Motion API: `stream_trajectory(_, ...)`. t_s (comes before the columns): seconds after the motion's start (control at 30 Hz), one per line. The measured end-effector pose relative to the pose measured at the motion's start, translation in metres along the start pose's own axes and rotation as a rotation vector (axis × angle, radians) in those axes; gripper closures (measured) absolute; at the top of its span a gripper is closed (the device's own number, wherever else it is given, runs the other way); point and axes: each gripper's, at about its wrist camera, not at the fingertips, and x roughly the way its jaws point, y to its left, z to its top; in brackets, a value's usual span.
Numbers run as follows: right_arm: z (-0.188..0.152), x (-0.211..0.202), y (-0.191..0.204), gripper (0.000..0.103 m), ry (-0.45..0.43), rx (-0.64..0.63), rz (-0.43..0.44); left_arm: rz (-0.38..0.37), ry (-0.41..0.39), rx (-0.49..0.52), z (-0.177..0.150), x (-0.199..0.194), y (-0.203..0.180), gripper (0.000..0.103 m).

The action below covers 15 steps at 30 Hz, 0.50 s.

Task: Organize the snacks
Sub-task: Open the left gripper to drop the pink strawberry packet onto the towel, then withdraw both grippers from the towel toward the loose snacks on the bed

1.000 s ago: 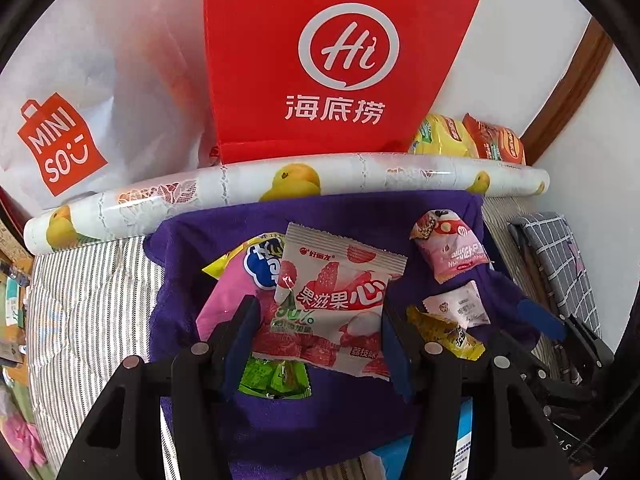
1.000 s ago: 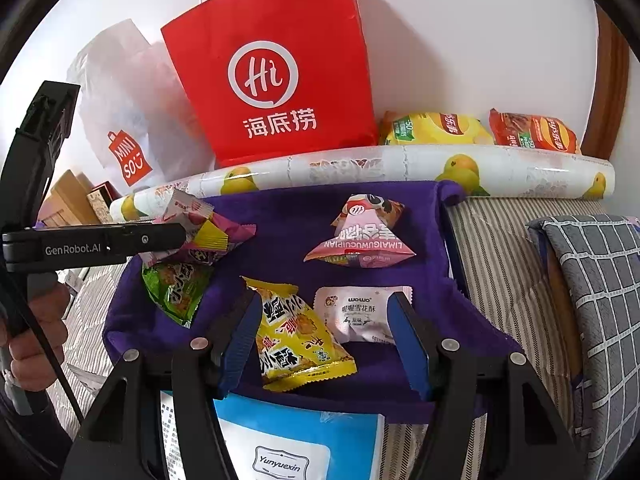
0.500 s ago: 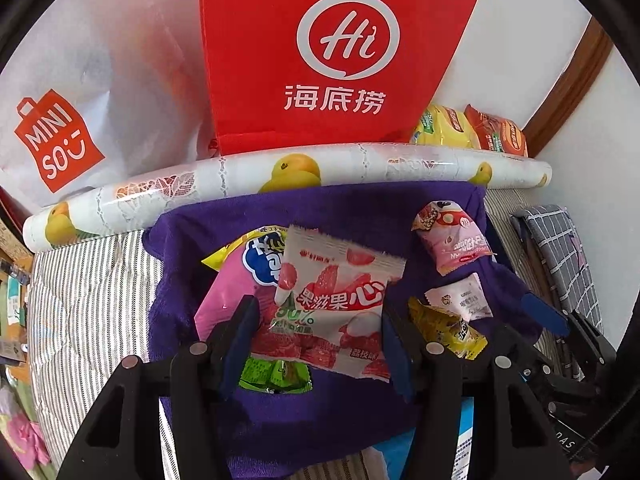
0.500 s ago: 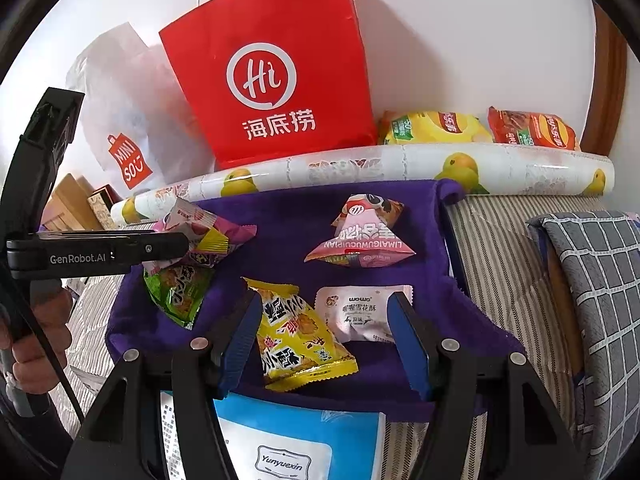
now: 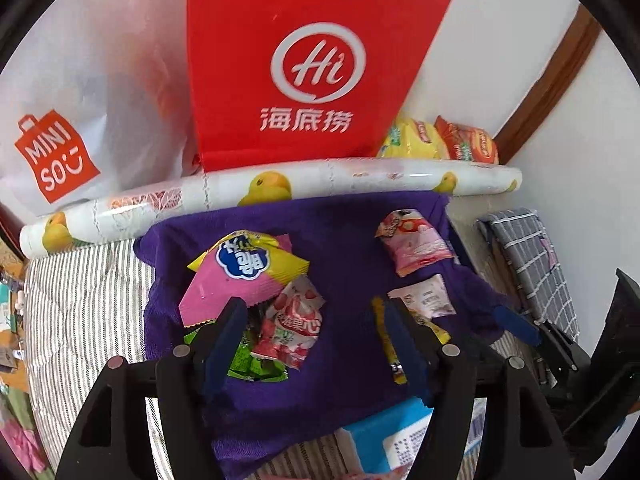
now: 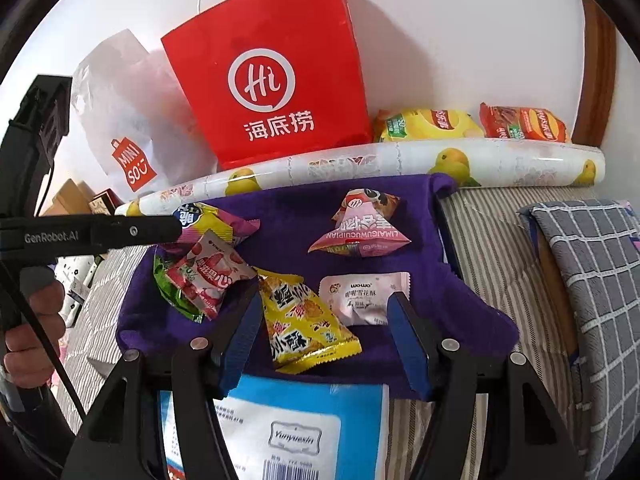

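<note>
Left claw (image 5: 316, 336) is standing spread, its jaws having just been opening, with the strawberry gummy packet (image 5: 290, 328) lying loose between them on the green packet (image 5: 252, 364) and beside the pink-and-yellow packet (image 5: 240, 272) — a small pile forming at the left of the purple cloth (image 5: 336, 240). Right claw (image 6: 320, 336) is hovering half-spread, pinching nothing, over the yellow crisp packet (image 6: 304, 320) and the white wowo packet (image 6: 364, 298). These two and the pink triangular packet (image 6: 358, 226) are lying apart on the right, seemingly still to be gathered — the sorting appears roughly half done. The cloth is lying on a striped bed cover (image 6: 488, 240), bounded behind by a duck-printed roll (image 6: 400, 164). A red paper bag (image 6: 276, 72) and a white shop bag (image 6: 128, 120) are leaning against the white wall; a checked cushion (image 6: 592, 280) is resting at right.
</note>
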Motion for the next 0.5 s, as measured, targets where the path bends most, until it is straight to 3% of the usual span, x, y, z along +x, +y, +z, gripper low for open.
stream_trajectory(0.5, -0.020, -0.064, 0.027, 0.039, -0.034, -0.045, -0.050, -0.041, -0.094, 0.011, -0.012, -0.059, -0.018, 0.034)
